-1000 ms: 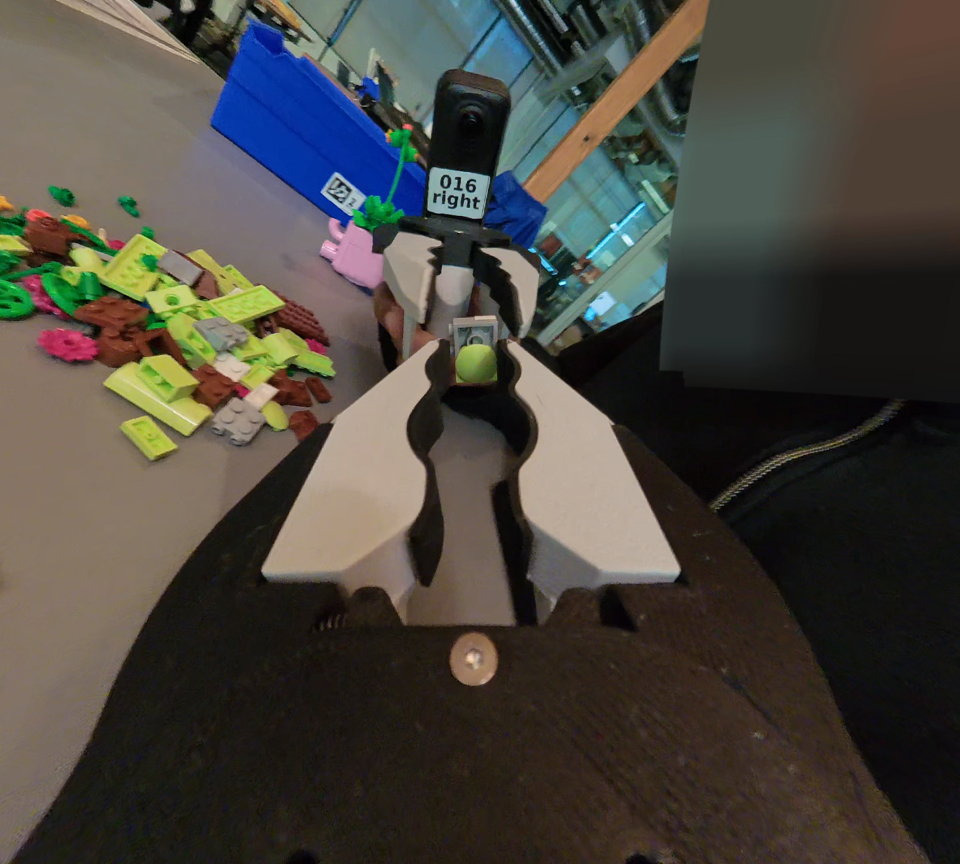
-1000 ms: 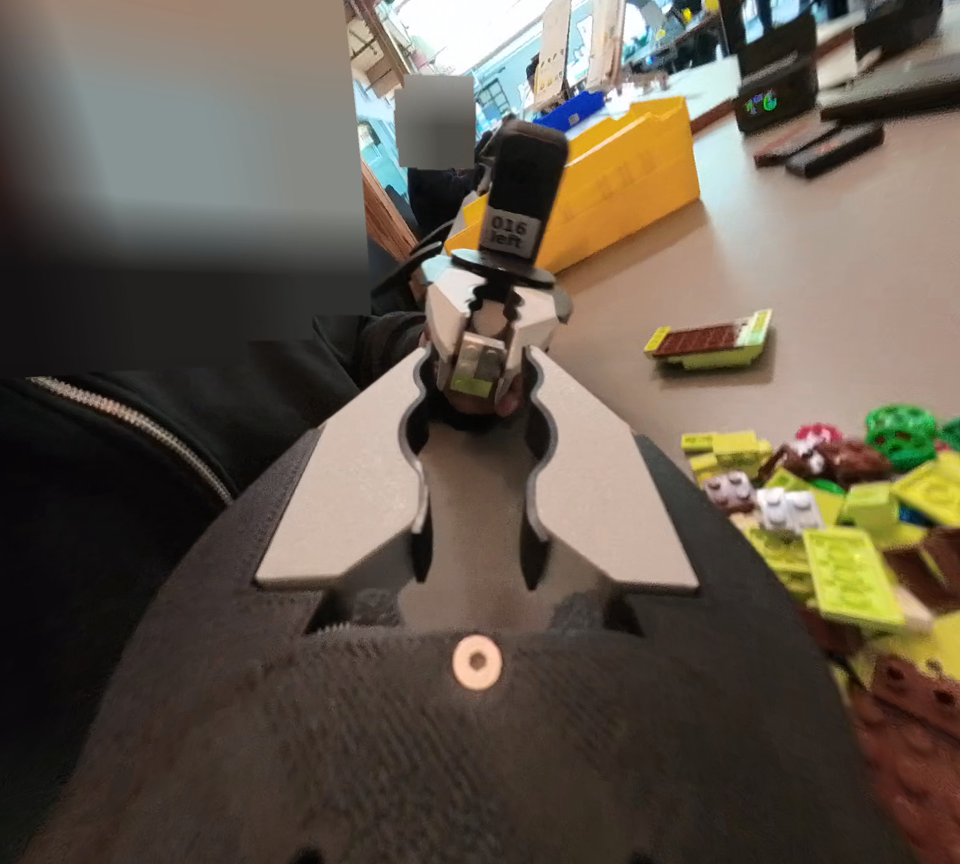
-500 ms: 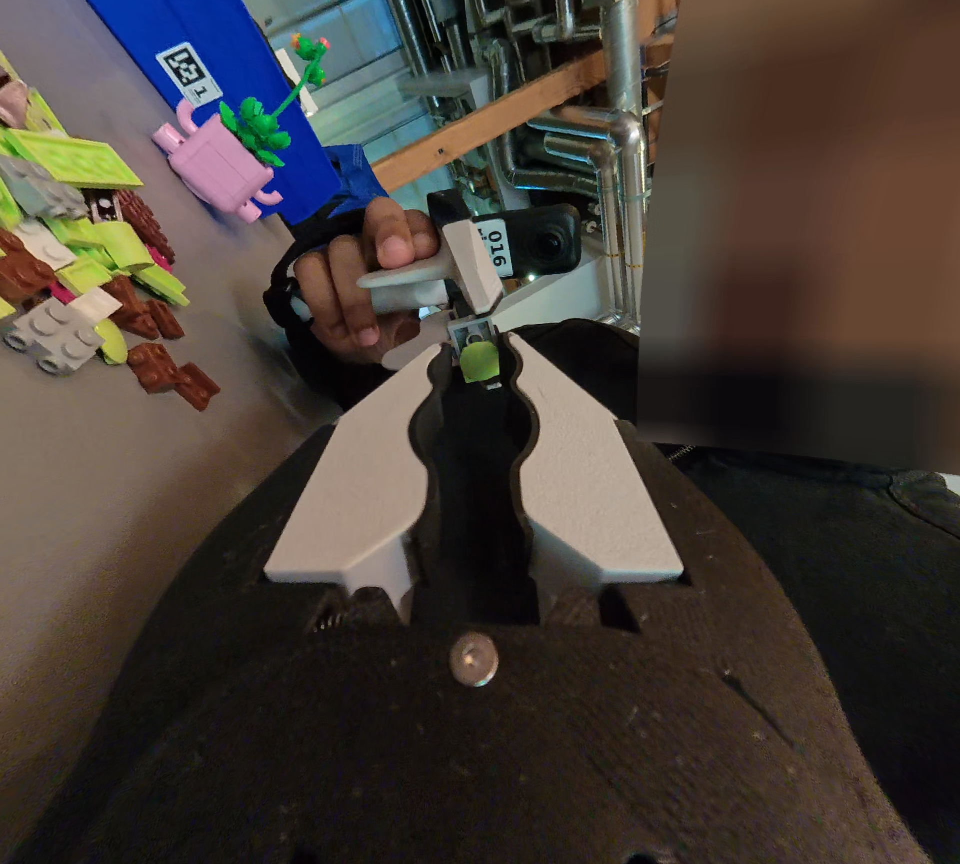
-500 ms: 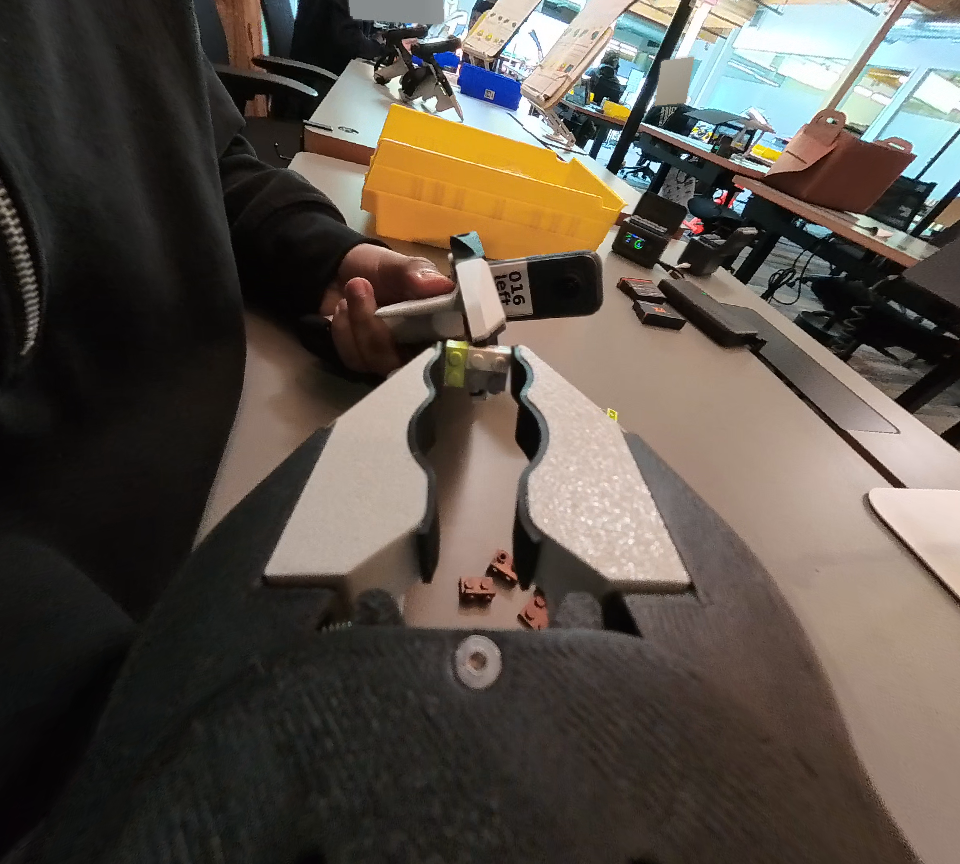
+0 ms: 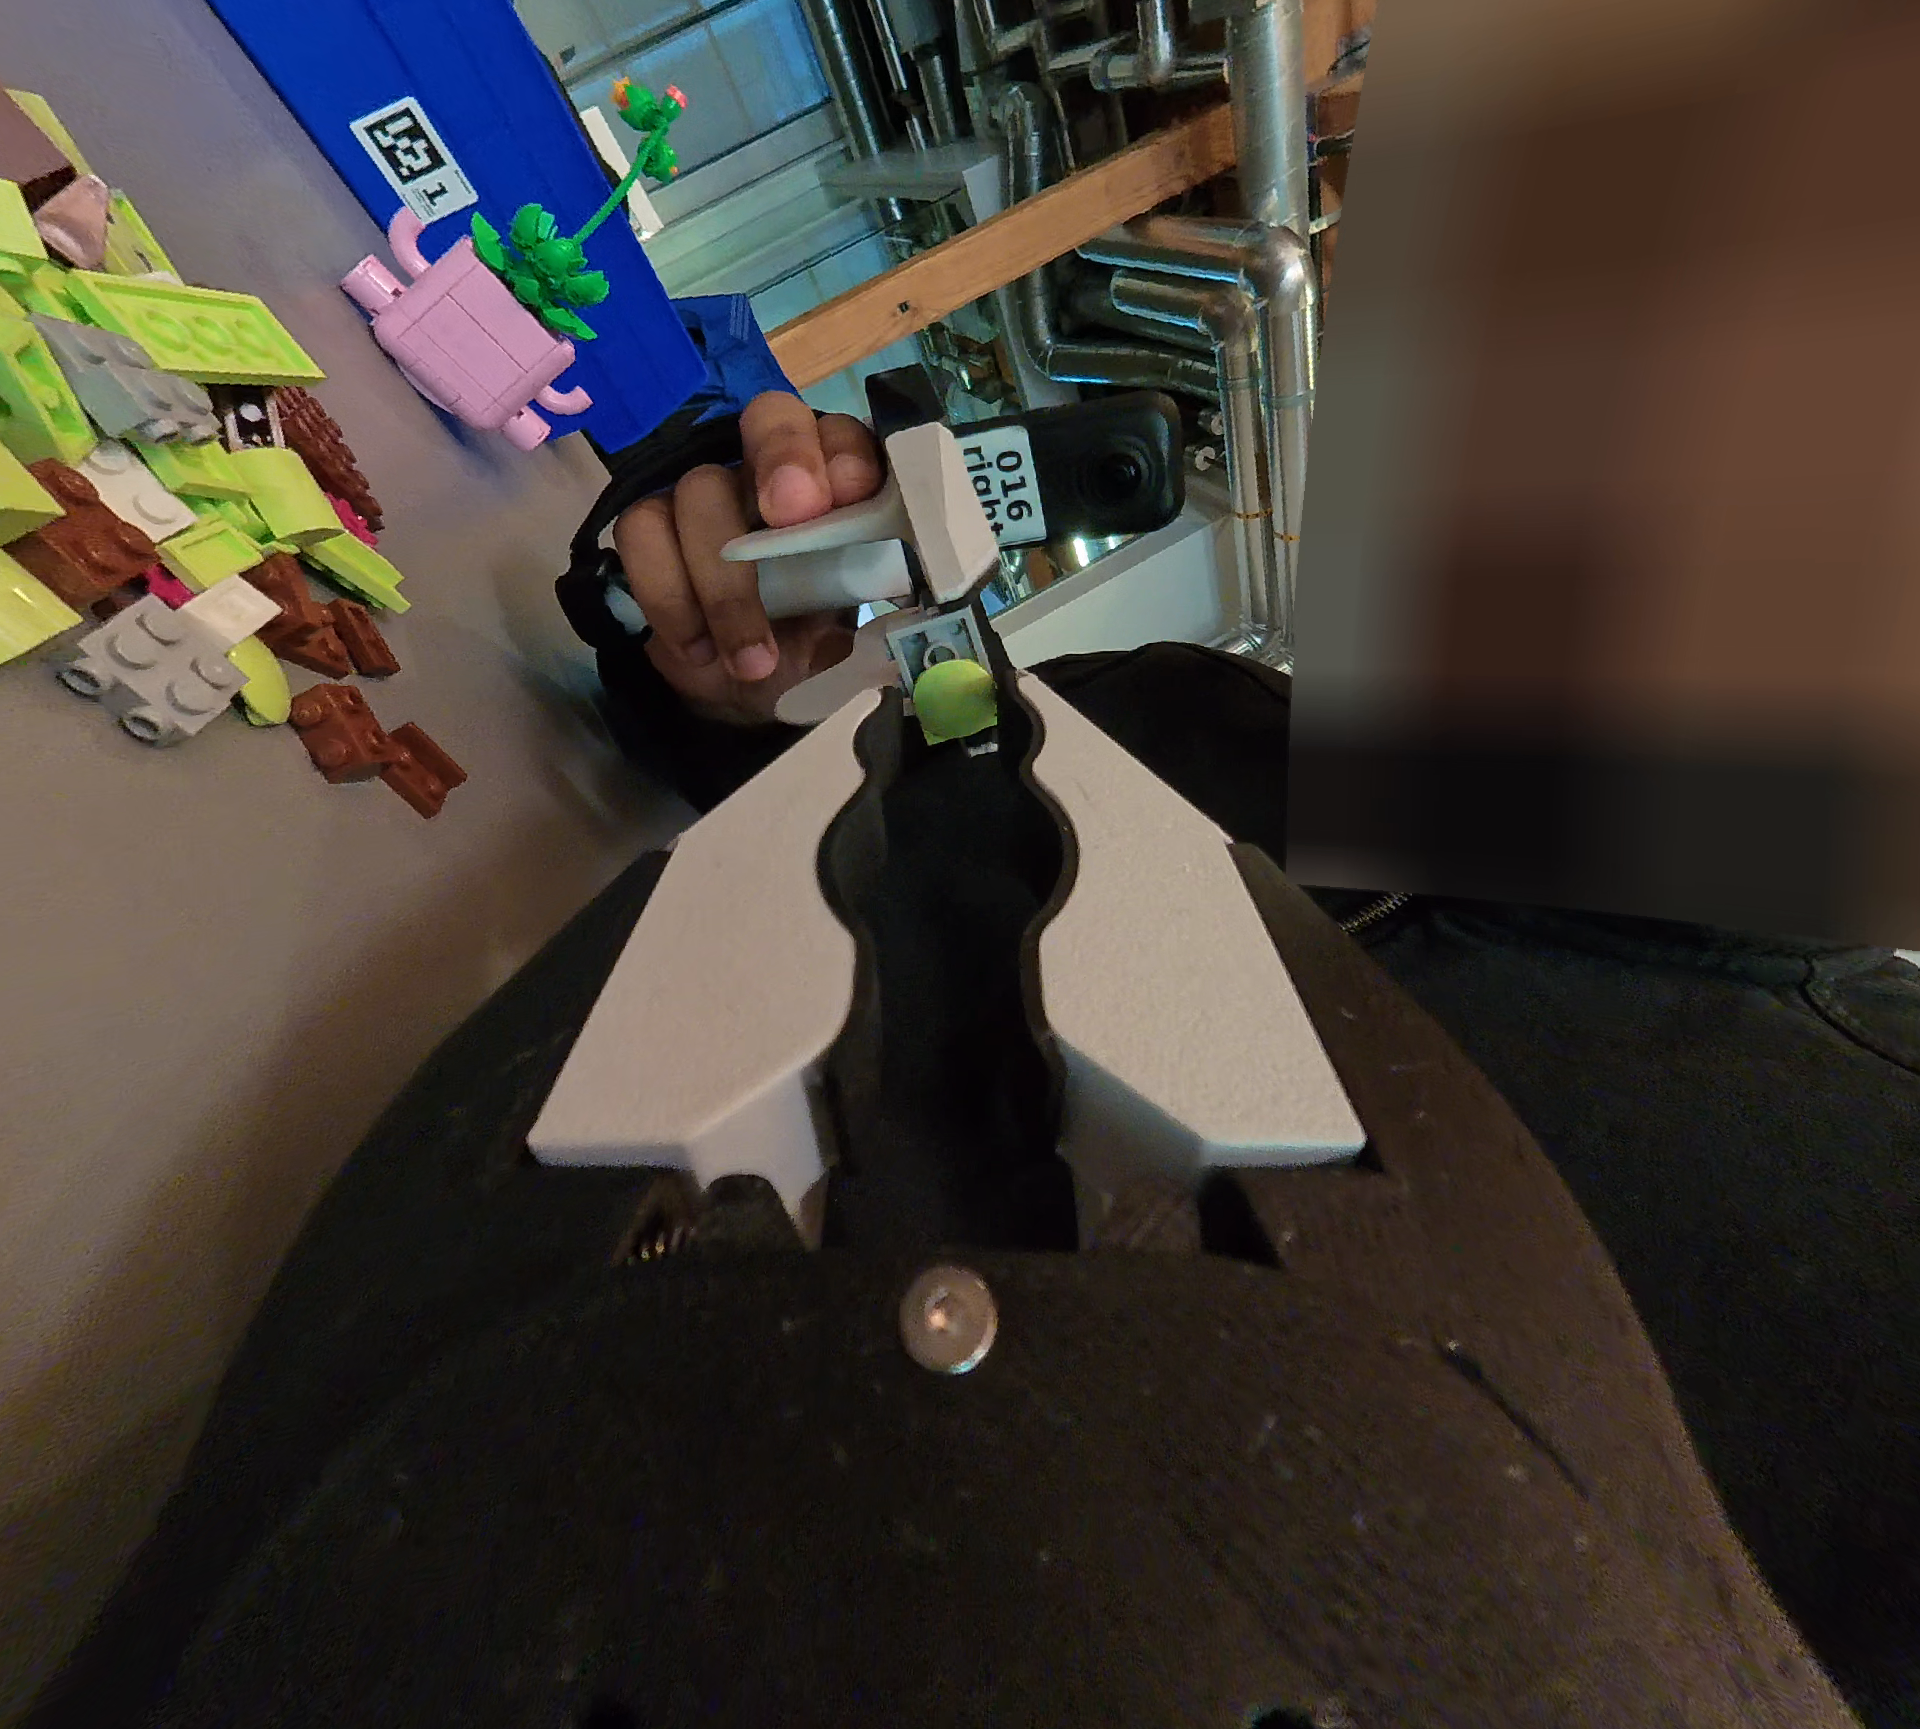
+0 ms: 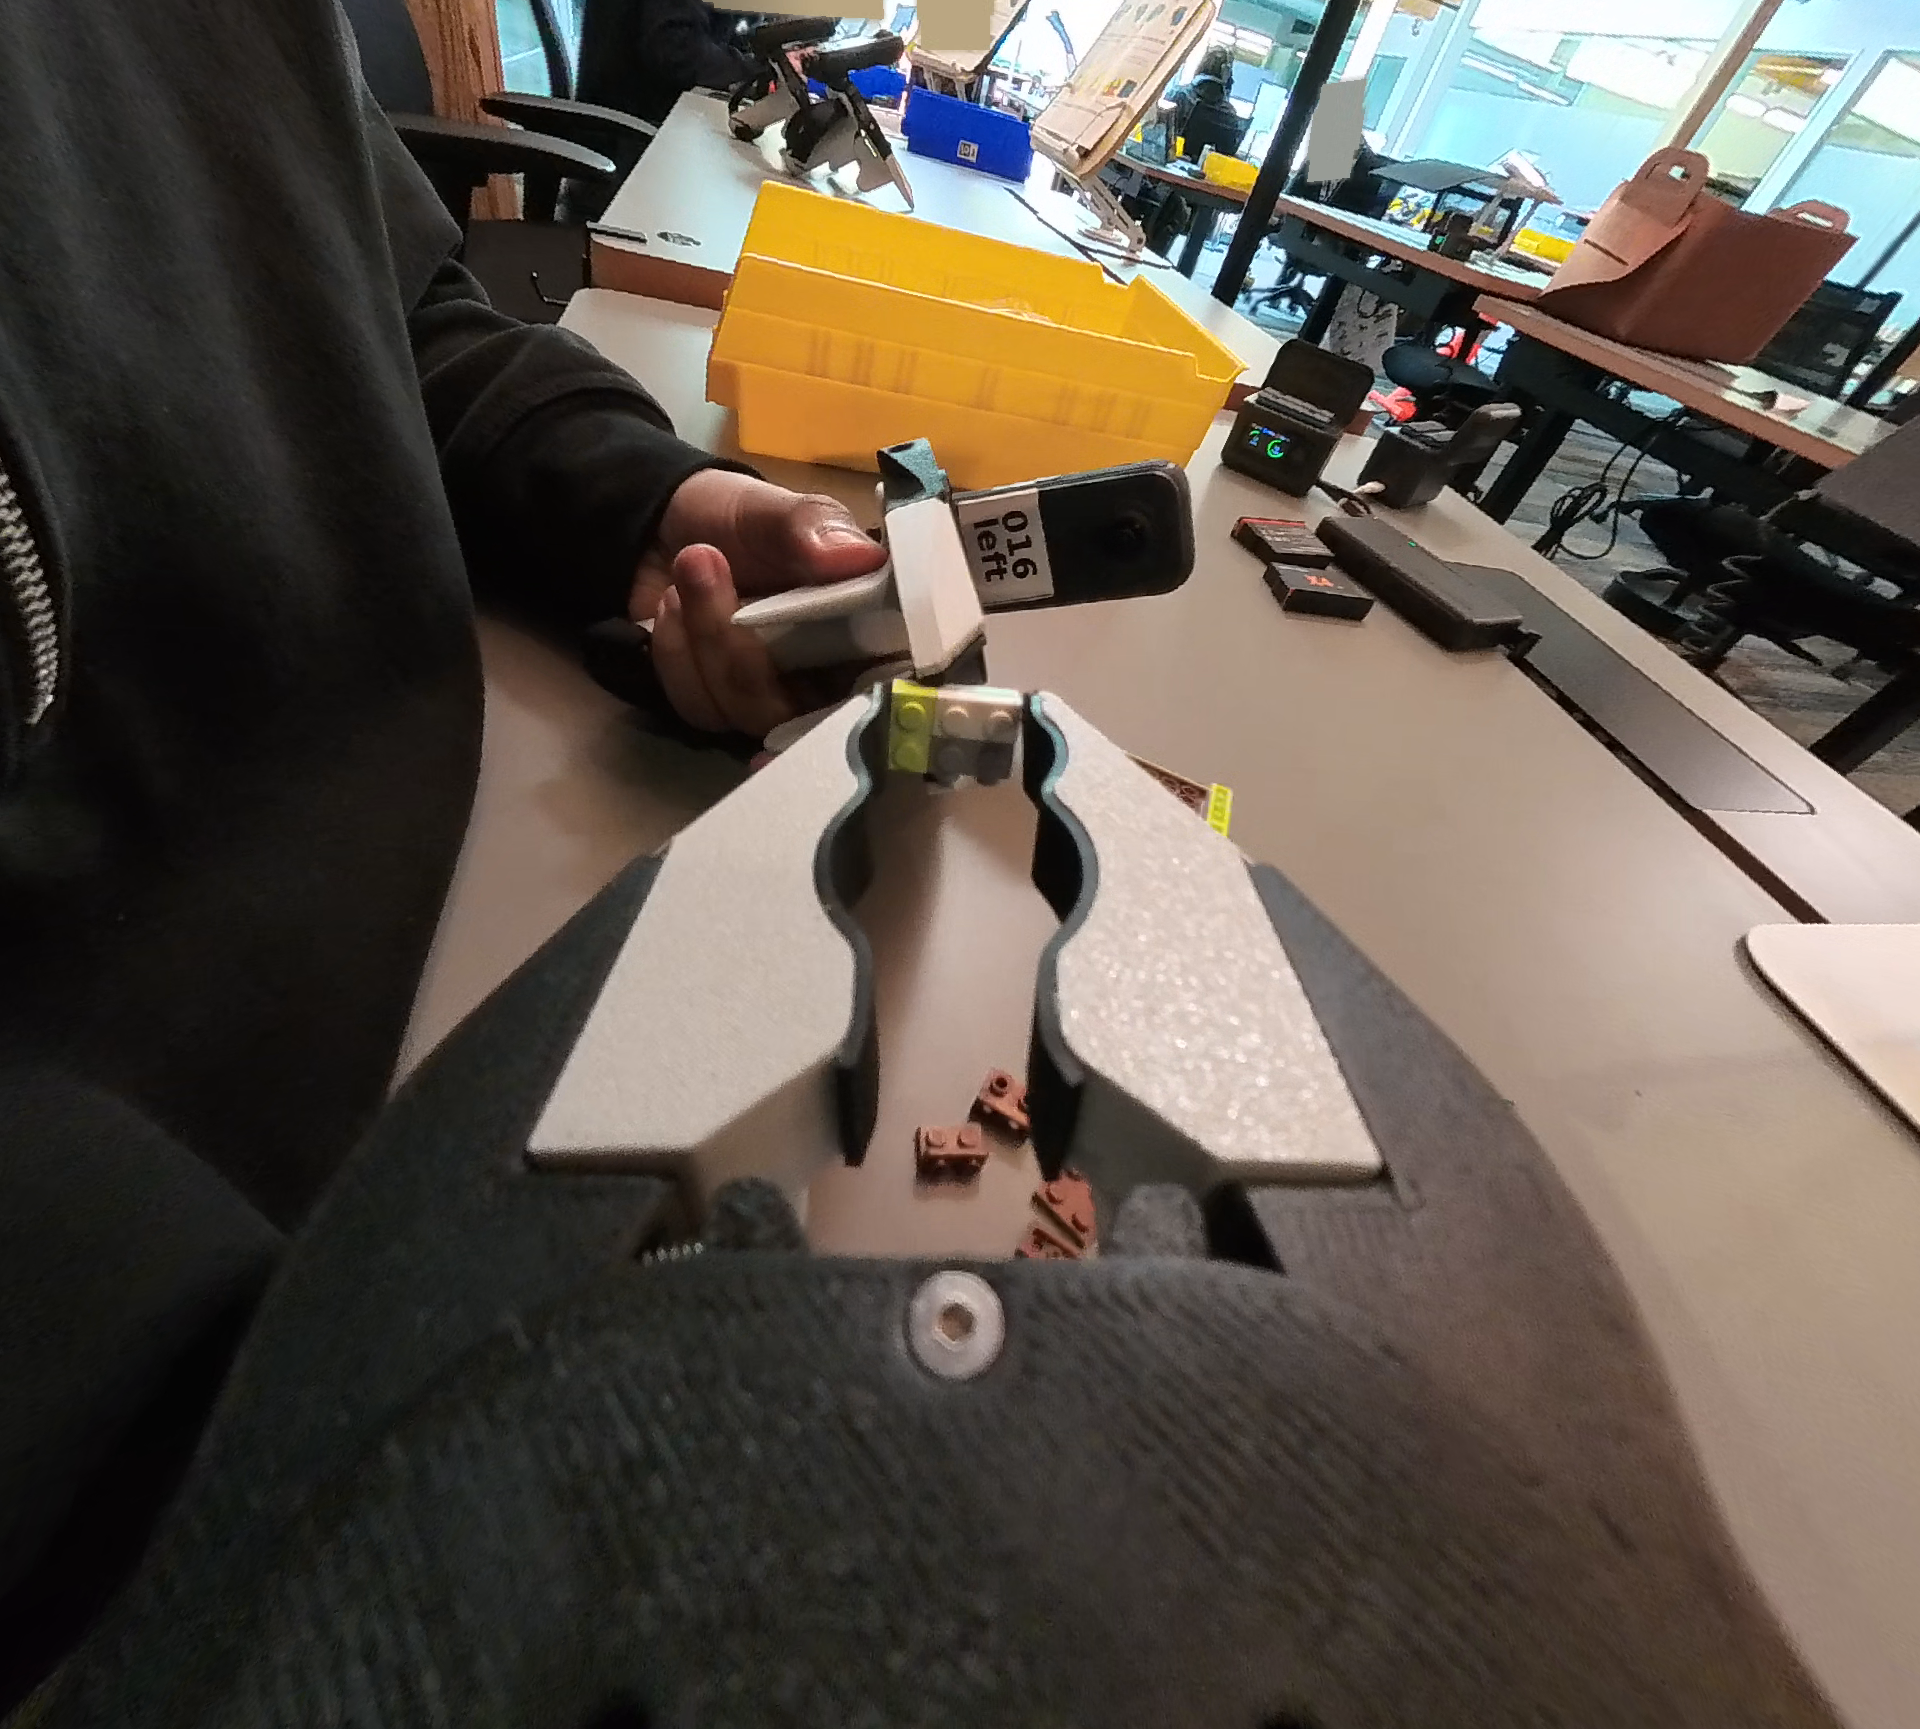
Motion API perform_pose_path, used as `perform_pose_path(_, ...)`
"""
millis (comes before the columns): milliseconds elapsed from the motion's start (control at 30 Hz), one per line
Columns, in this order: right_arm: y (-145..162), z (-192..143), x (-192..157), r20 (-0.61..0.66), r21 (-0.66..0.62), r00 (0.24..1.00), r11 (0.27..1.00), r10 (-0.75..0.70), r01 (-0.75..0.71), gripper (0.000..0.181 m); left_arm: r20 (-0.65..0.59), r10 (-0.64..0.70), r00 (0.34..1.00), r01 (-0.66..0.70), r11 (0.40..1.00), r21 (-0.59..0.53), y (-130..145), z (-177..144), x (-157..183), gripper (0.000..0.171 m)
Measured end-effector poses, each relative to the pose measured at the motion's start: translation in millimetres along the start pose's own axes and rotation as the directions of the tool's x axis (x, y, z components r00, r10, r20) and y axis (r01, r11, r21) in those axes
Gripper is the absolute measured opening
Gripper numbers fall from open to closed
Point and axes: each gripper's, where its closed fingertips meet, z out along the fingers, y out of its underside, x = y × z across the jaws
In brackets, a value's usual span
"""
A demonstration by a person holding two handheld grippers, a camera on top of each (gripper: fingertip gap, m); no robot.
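A small grey-and-lime brick assembly [image 6: 951, 734] with a rounded lime piece [image 5: 954, 694] is being pinched by the right gripper [image 6: 948, 729]. It is also being clamped by the left gripper [image 5: 951, 700], above the grey table [image 6: 1351, 848].

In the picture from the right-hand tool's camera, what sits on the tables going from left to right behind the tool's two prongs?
A hand gripping the left gripper → yellow bin → small black device with a lit screen → flat black packs → long black bar → brown bag on the farther desk.
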Motion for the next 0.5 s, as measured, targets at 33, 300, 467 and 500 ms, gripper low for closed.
perform_pose_path(33,-0.2,-1.0,0.8,0.004,0.003,1.000,1.000,0.009,-0.009,0.026,-0.001,0.000,1.000,0.000,1.000,-0.001,0.2,0.0,0.2,0.015)
perform_pose_path(300,-4.2,-6.2,-0.4,0.095,0.047,0.985,0.988,0.141,-0.145,0.031,0.006,0.017,1.000,-0.017,1.000,-0.015,2.2,-0.4,1.0,0.013)
perform_pose_path(467,-3.8,-5.5,-0.8,0.078,0.044,0.991,0.992,0.113,-0.116,0.024,0.023,0.055,0.998,-0.055,0.998,-0.007,0.9,-0.9,1.3,0.013)
perform_pose_path(500,-4.8,-6.3,0.7,0.078,0.051,0.988,0.990,0.130,-0.134,0.027,0.032,0.074,0.997,-0.075,0.997,0.005,-1.6,-2.0,1.6,0.013)
